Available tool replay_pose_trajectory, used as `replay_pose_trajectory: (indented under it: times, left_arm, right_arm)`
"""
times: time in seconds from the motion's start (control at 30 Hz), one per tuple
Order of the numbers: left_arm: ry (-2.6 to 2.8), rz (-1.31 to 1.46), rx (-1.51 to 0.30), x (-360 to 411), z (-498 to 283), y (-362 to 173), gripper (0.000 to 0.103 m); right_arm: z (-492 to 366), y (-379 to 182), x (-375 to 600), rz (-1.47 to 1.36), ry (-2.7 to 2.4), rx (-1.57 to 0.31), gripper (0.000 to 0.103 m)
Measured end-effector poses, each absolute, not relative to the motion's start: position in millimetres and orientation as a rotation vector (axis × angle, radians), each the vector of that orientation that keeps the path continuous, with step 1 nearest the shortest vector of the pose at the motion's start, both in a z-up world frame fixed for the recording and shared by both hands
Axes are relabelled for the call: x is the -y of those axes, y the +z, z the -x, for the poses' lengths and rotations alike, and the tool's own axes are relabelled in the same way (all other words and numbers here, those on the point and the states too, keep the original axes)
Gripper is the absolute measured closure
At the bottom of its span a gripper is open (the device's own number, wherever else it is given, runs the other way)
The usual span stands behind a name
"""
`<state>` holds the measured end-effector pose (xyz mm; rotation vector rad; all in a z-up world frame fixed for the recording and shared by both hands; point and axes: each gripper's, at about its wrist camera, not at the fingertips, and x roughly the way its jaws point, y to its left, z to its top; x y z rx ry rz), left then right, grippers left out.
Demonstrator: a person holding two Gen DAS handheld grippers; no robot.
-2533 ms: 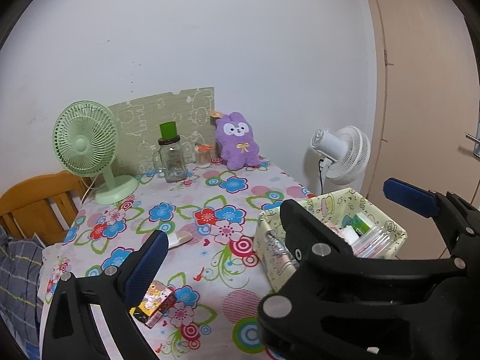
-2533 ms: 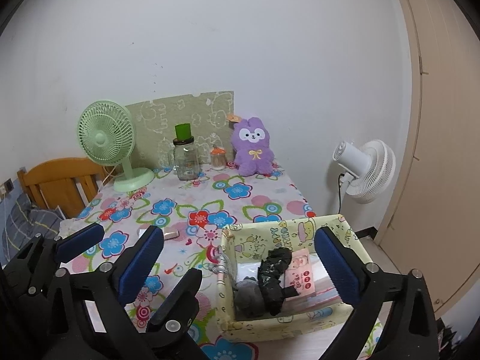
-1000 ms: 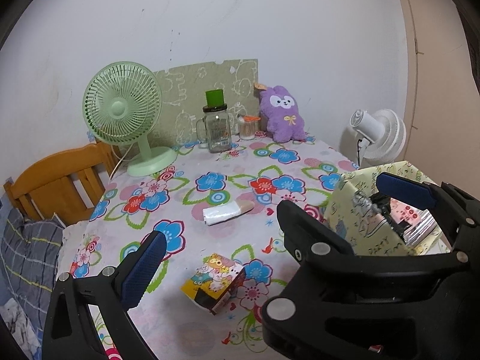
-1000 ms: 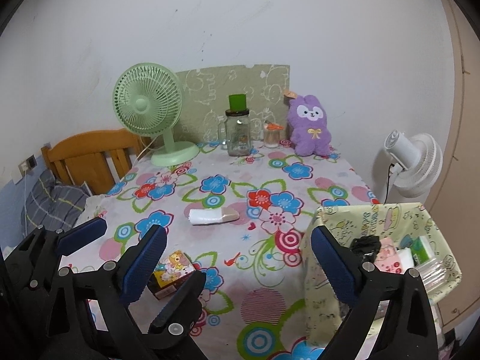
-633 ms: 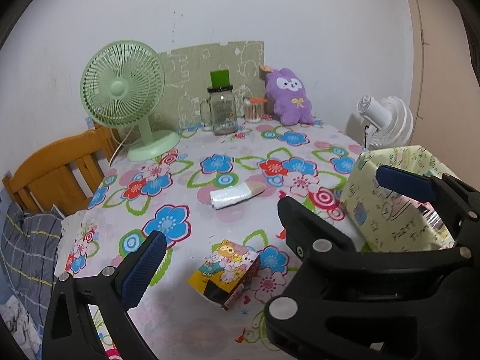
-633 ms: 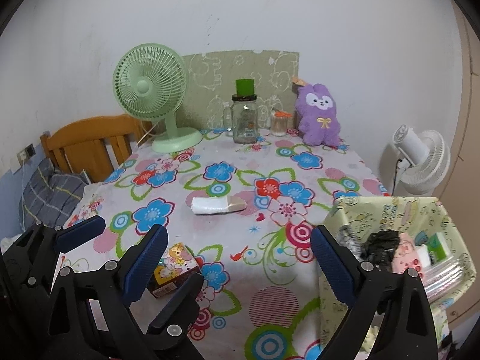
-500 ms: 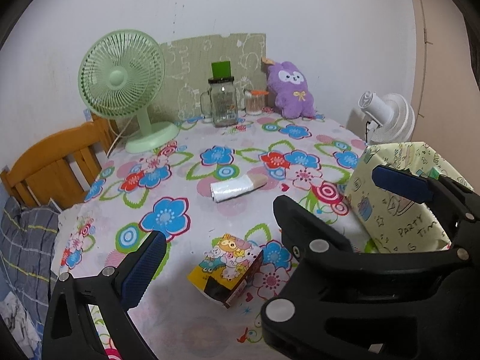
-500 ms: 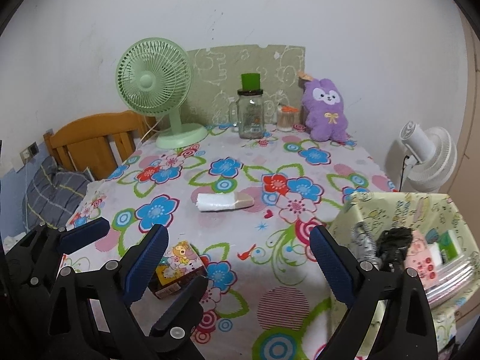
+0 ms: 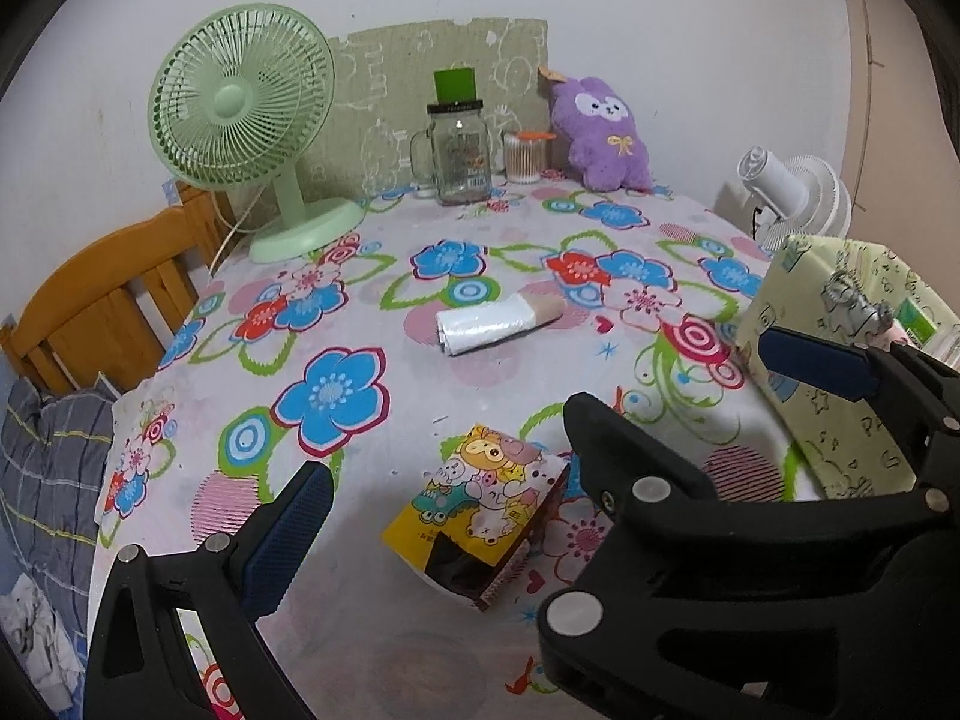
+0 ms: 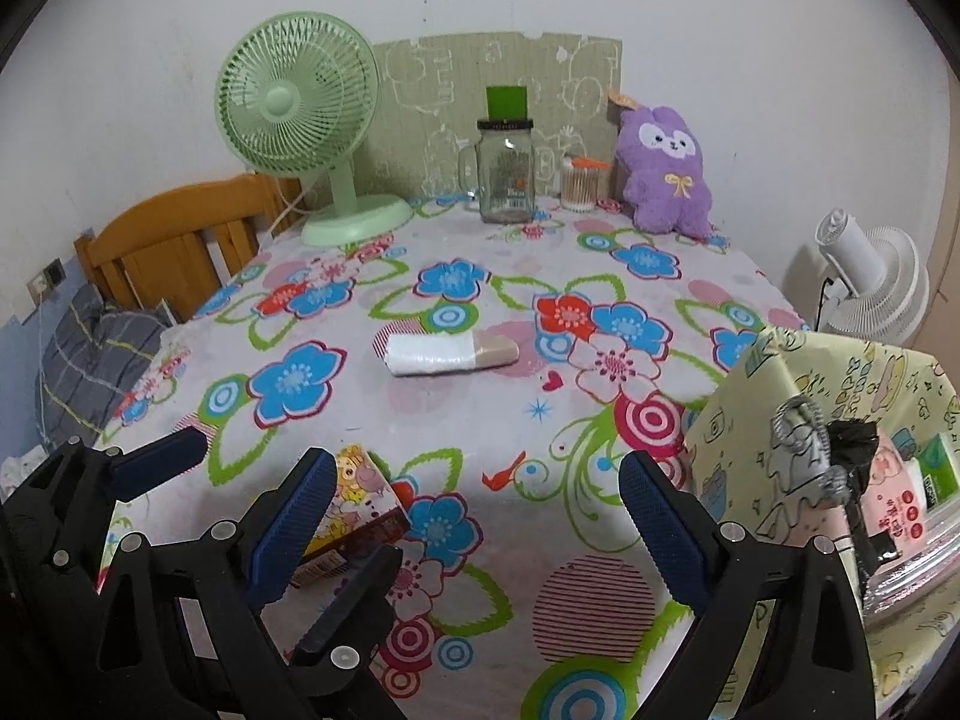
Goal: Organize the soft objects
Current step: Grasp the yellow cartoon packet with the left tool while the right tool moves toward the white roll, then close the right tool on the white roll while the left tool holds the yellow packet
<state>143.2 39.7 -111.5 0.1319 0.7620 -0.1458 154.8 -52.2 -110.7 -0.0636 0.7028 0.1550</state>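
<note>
Both grippers hang over the near edge of the counter point(image 10: 480, 420) with nothing between their fingers: the left gripper point(image 9: 540, 420) is spread wide above a small cartoon-printed packet point(image 9: 480, 504), and the right gripper point(image 10: 474, 516) is spread just as wide over bare flowered cloth. At the right edge of the counter stands a pale yellow fabric bin point(image 10: 774, 420) with printed drawings on its walls, and it is the fullest container in view. Inside it sit a grey crumpled soft thing point(image 10: 798, 444), a black crumpled bag point(image 10: 852, 450) just beside it, a pink tissue pack point(image 10: 894, 510), a green-and-white pack point(image 10: 939, 468) and something in clear plastic point(image 10: 912, 564) at the near side. A white roll on a cardboard core point(image 10: 444, 354) lies on its side in the middle of the counter, well apart from the bin. At the far edge a glass jar with a handle point(image 10: 504, 180) stands upright with a green block point(image 10: 507, 101) on its lid; its contents cannot be made out. Beside it is a small clear tub of cotton swabs point(image 10: 579, 183), then a purple plush rabbit point(image 10: 663, 174) leaning against a green board point(image 10: 456, 78). A green desk fan point(image 10: 300, 120) stands at the far left.
</note>
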Motion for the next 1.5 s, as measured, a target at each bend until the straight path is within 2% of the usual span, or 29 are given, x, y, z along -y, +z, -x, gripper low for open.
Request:
replay_pose_trajectory:
  times: [0.5, 0.67, 0.83, 1.13, 1.5]
  left_arm:
    - [-0.167, -0.154, -0.814, -37.8, -157.1, -136.1, 0.001]
    - [-0.139, -0.152, -0.83, -40.1, -162.9, -143.1, 0.008]
    - [-0.12, -0.113, -0.876, -48.2, -172.9, -149.9, 0.025]
    - [-0.138, -0.032, -0.907, -56.7, -174.7, -150.0, 0.042]
    - [-0.091, -0.007, -0.874, -68.5, -179.0, -132.0, 0.045]
  right_arm:
    - [-171.4, -134.8, 53.0, 0.104, 0.079, -0.788, 0.006]
    - [-177.2, -141.5, 53.4, 0.107, 0.068, -0.819, 0.006]
    - [-182.0, -144.9, 51.5, 0.109, 0.068, -0.835, 0.006]
    - [-186.8, -143.5, 44.6, 0.124, 0.092, -0.83, 0.006]
    - [-194.8, -130.4, 32.4, 0.097, 0.157, -0.809, 0.006]
